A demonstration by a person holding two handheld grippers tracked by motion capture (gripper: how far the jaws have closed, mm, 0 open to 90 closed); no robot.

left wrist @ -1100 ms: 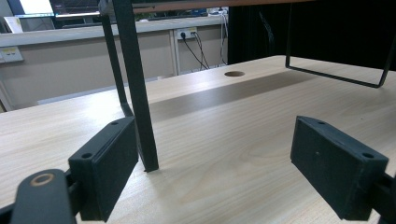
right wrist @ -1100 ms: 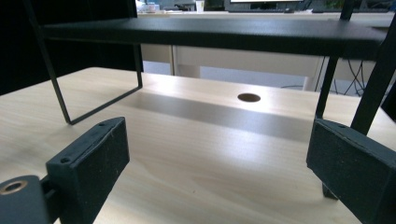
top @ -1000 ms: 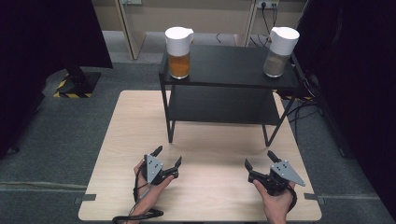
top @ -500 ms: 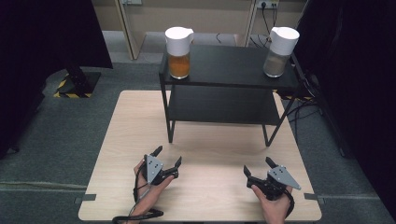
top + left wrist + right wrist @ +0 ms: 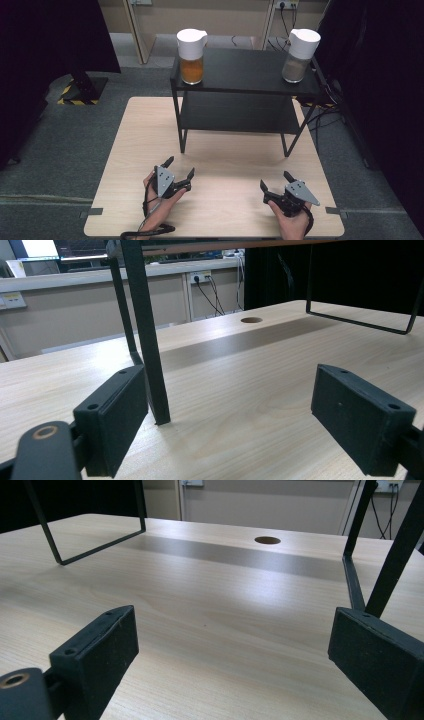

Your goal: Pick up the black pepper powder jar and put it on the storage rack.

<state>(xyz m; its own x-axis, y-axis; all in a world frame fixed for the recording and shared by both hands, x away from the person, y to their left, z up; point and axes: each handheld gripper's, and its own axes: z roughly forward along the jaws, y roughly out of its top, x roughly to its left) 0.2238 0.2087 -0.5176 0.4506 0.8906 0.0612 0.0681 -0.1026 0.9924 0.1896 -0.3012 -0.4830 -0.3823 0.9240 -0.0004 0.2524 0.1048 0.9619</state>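
Note:
A black two-tier shelf stands on the far half of the light wooden table. On its top sit two white-lidded jars, one with orange contents at the left and one with grey-brown contents at the right. My left gripper rests open near the table's front, in front of the shelf's left legs. My right gripper is open at the front right. In the left gripper view the gripper holds nothing, with a shelf leg close to its left jaw. In the right gripper view the gripper is also empty.
The shelf's lower tier is bare. A round cable hole pierces the tabletop under the shelf, seen too as the hole. Dark curtains hang at both sides, and cables trail off the table's right.
My right gripper has drifted slightly left and toward the near edge. The left gripper and the jars have stayed put.

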